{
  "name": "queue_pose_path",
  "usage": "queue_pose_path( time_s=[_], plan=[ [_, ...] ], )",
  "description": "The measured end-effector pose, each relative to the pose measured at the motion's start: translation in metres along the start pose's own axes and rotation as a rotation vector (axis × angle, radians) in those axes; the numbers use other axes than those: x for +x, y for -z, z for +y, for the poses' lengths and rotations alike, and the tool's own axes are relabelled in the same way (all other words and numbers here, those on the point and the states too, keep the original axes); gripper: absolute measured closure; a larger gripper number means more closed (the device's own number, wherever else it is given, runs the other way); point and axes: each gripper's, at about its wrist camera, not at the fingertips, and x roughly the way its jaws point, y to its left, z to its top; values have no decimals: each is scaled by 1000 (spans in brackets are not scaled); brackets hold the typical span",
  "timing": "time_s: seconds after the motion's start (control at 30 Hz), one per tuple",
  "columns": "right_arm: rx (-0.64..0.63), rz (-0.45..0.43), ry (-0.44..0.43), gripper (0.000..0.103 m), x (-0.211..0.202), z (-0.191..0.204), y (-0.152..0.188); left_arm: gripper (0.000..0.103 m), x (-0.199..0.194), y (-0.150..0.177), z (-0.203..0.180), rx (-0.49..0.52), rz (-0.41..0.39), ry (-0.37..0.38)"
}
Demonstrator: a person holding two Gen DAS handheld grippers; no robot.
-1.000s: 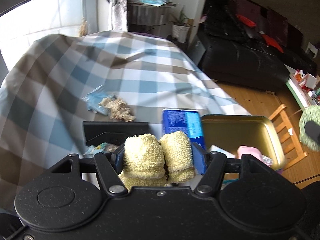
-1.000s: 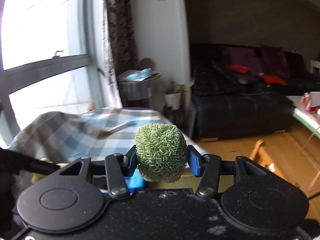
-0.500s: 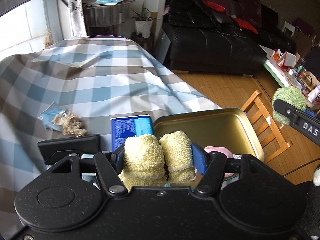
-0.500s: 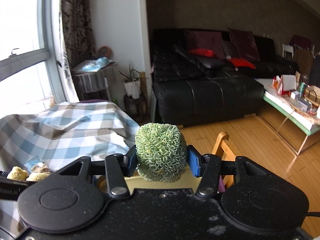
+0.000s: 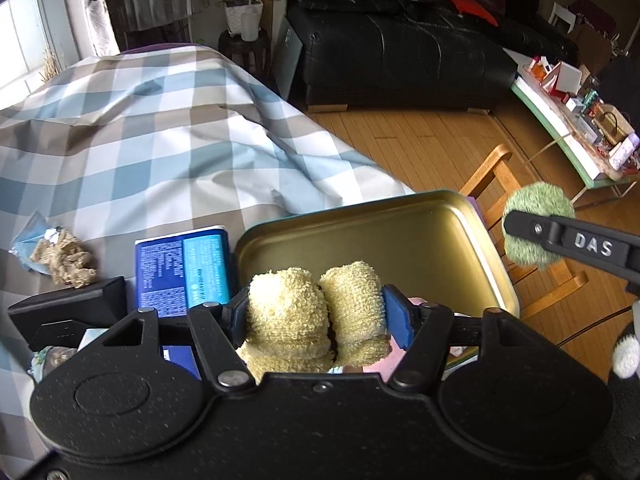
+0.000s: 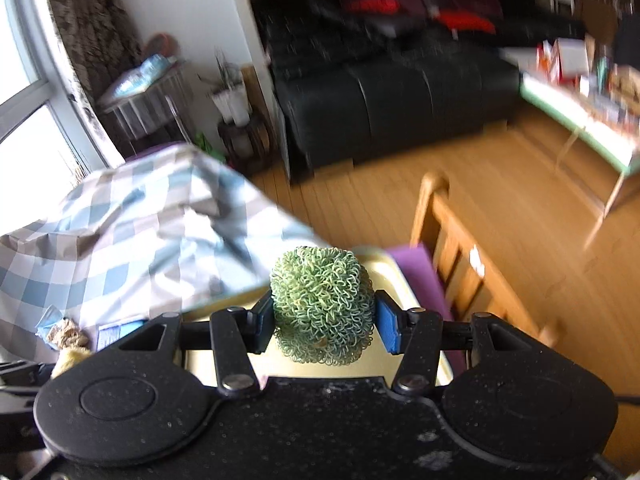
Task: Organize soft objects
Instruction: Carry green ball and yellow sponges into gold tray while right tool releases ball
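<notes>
My left gripper (image 5: 316,316) is shut on a folded yellow terry cloth (image 5: 312,312) and holds it above the near end of a gold metal tray (image 5: 360,236). A pink soft thing (image 5: 394,354) lies in the tray, mostly hidden by the gripper. My right gripper (image 6: 322,320) is shut on a green curly scrubber ball (image 6: 322,304) over the tray (image 6: 404,284). The ball also shows in the left wrist view (image 5: 536,210), right of the tray.
The tray rests on a blue-and-brown checked cloth (image 5: 140,148). A blue packet (image 5: 182,268), a black box (image 5: 68,312) and a beige crumpled wad (image 5: 66,258) lie left of the tray. A wooden chair (image 6: 464,264) stands right of it; a black sofa (image 5: 400,48) is beyond.
Both grippers have swung right and tipped down, so the tray is now under them. The right gripper with the green ball has come closer to the tray. Both grips are unchanged.
</notes>
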Motion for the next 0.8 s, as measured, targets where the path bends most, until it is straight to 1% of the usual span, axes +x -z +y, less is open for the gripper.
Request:
queue_pose_path(
  time_s=[0.1, 0.27, 0.37, 0.47, 0.63, 0.7, 0.73, 0.77, 0.8],
  plan=[
    [46, 36, -18, 52, 5, -12, 3, 42, 18, -4, -2, 3, 33, -4],
    [41, 0, 60, 52, 4, -14, 7, 42, 43, -9, -5, -1, 81, -10],
    [38, -9, 68, 52, 4, -14, 8, 42, 54, -13, -4, -8, 103, -12],
    [40, -3, 53, 52, 1, -18, 10, 42, 62, -18, -2, -13, 115, -15],
    [27, 4, 52, 51, 0, -14, 9, 42, 71, -27, 3, -26, 121, -22],
    [24, 9, 55, 48, 0, -13, 8, 41, 75, -28, 4, -30, 125, -25],
    [26, 12, 57, 48, 0, -13, 8, 41, 75, -28, 5, -31, 125, -27],
    [29, 14, 61, 48, 0, -13, 8, 37, 77, -28, 6, -31, 126, -29],
    [33, 14, 64, 46, 0, -14, 7, 37, 78, -29, 7, -32, 124, -29]
  ],
)
